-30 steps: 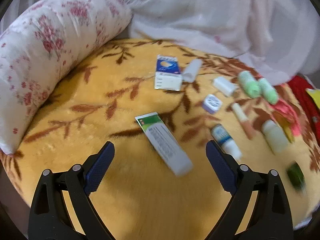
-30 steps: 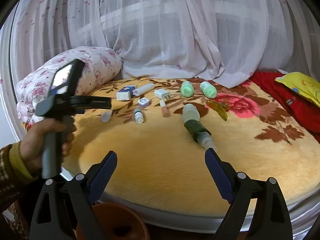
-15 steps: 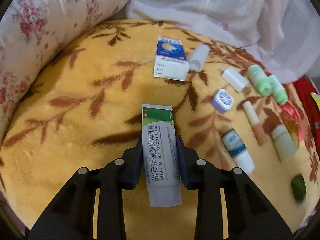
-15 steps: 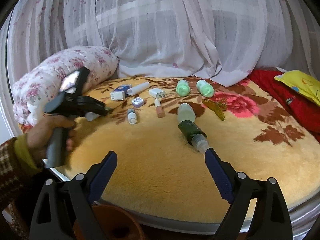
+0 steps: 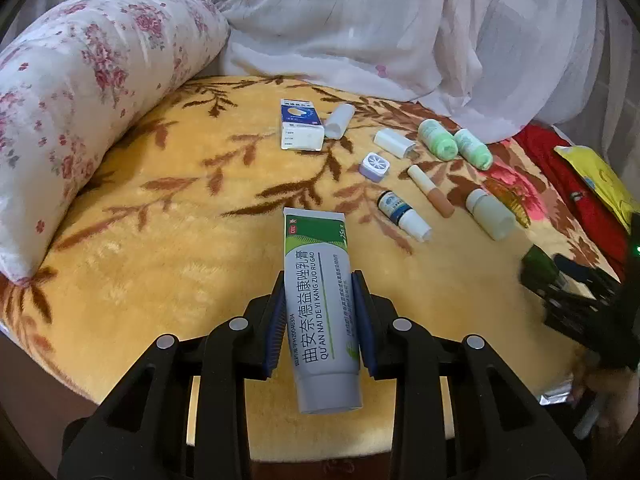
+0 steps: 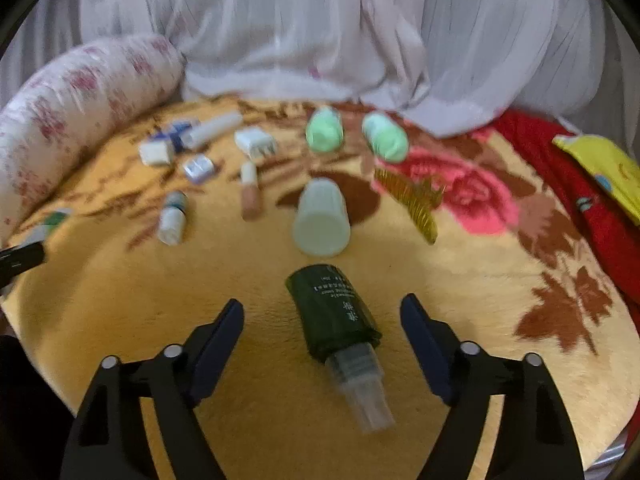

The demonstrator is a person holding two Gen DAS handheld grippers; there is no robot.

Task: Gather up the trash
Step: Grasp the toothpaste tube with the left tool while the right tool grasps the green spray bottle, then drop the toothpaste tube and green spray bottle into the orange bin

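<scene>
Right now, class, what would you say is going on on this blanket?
A person is clearing small items off a yellow blanket with a handheld gripper in each hand. The left gripper is clamped on a green-and-white ointment tube. The right gripper straddles a dark green spray bottle lying on the blanket; its jaws are closing but the pads are not on it yet. Other bottles, tubes and a small box lie uncollected further back.
</scene>
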